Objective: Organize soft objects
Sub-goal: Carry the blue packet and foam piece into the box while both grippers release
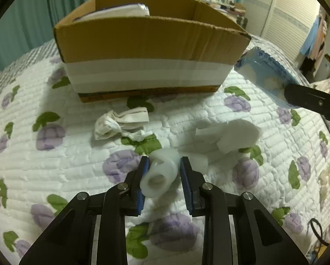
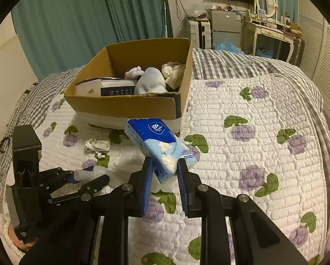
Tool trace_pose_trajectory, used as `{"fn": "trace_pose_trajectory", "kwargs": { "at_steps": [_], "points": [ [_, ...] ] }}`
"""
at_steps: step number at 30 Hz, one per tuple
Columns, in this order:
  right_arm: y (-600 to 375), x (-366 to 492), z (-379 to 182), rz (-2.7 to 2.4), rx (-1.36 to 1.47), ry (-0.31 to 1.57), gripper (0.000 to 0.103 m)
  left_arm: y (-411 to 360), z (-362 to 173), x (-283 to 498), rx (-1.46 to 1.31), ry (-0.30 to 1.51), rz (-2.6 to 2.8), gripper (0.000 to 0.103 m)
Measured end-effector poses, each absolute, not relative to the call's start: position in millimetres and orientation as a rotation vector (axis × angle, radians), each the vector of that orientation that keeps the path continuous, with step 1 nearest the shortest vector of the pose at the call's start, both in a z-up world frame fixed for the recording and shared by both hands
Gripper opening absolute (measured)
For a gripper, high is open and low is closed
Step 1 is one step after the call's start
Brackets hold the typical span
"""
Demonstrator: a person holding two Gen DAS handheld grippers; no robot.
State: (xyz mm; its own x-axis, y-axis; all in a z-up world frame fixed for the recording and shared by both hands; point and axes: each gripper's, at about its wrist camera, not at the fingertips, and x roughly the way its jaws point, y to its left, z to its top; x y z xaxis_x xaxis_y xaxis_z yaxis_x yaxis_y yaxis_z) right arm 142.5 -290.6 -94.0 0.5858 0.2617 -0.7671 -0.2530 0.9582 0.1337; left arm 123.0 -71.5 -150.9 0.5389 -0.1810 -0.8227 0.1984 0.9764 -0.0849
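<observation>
My left gripper point(image 1: 164, 163) is shut on a white foam ring point(image 1: 159, 177), just above the quilt. More white foam pieces point(image 1: 228, 135) lie to its right. A crumpled white cloth point(image 1: 120, 123) lies in front of the cardboard box point(image 1: 151, 44). My right gripper point(image 2: 165, 165) is shut on a blue tissue pack point(image 2: 158, 141), held in the air before the box point(image 2: 129, 106). The box holds a tissue pack point(image 2: 105, 87), socks point(image 2: 150, 80) and a cream cloth point(image 2: 173, 71). The left gripper also shows in the right wrist view point(image 2: 85, 175), low at the left.
All rests on a bed with a white quilt with purple flowers point(image 2: 242, 150) and a grey checked sheet point(image 2: 231, 61). Teal curtains point(image 2: 87, 22) hang behind. A dresser with a mirror point(image 2: 268, 28) and a small fridge point(image 2: 225, 25) stand at the back right.
</observation>
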Motion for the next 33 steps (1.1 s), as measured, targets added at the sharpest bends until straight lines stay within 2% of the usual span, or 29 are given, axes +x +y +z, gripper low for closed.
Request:
{"fn": "trace_pose_trajectory", "kwargs": {
  "at_steps": [8,16,26,33],
  "points": [
    [-289.4,118.7,-62.3,0.287,-0.010,0.856,0.022,-64.9,-113.3,96.7,0.054,0.911,-0.223,0.027],
    [-284.1,94.0,-6.1,0.290,-0.044,0.763,0.022,-66.0,-43.6,77.0,0.080,0.775,-0.219,0.028],
    [-273.4,110.2,53.8,0.306,-0.076,0.643,0.022,-54.1,33.8,101.7,0.058,0.619,-0.188,0.031],
    [-265.2,164.9,58.1,0.307,-0.072,0.623,0.022,-57.4,45.4,152.4,0.094,0.576,-0.184,0.031]
  ]
}}
